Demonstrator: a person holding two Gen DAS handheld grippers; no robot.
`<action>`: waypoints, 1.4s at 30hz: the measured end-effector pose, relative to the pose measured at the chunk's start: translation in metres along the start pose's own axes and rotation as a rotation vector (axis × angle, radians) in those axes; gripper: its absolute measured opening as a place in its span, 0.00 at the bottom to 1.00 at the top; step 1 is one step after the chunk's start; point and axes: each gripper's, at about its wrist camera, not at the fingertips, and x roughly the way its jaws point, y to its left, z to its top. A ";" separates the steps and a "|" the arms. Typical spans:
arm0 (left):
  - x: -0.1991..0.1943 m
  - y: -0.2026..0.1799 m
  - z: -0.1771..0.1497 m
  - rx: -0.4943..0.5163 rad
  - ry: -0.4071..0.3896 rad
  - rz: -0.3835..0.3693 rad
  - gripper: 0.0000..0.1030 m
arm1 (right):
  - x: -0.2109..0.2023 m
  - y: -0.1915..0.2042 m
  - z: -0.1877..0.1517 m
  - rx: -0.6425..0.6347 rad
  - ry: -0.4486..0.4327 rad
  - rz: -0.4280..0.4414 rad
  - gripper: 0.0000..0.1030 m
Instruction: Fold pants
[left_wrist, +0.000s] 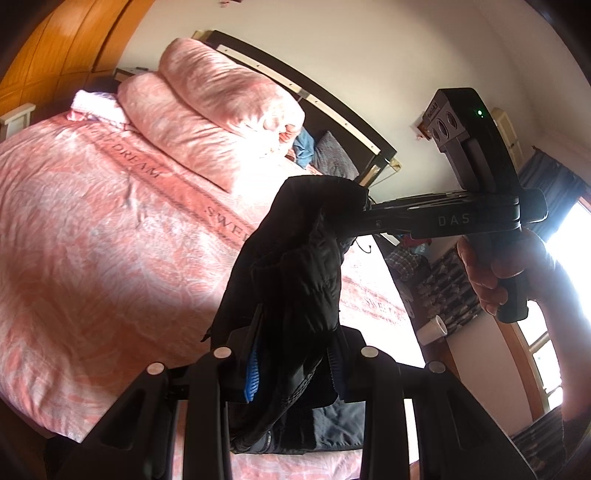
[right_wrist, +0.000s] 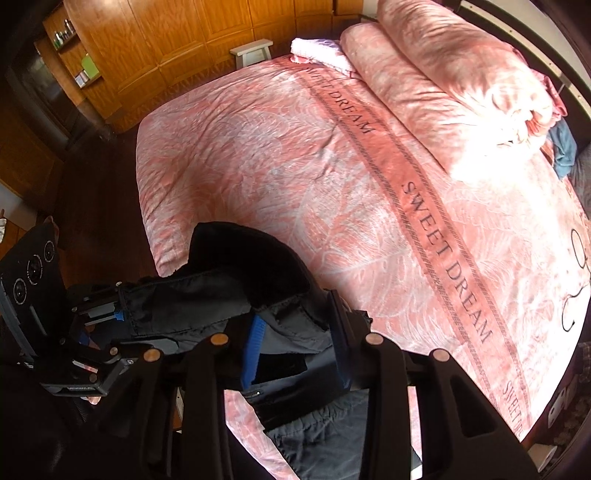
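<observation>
Black pants (left_wrist: 295, 266) pinched between both grippers' fingers above pink bed (left_wrist: 92, 221)

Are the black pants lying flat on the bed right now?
No. The black pants hang bunched in the air above the pink bedspread, held up between the left gripper and the right gripper.

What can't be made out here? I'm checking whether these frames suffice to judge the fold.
- Lower pants: right wrist view, hidden by the right gripper body and cut off at the bottom.
- Pants' overall shape: left wrist view, bunched between left gripper and right gripper.
- Window area: overexposed.
</observation>
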 end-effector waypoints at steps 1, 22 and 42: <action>0.001 -0.005 0.000 0.007 0.001 -0.004 0.29 | -0.004 -0.002 -0.004 0.005 -0.004 -0.004 0.31; 0.031 -0.088 -0.019 0.135 0.064 -0.074 0.29 | -0.055 -0.045 -0.087 0.102 -0.067 -0.047 0.25; 0.065 -0.135 -0.045 0.220 0.134 -0.120 0.29 | -0.066 -0.074 -0.147 0.166 -0.090 -0.063 0.19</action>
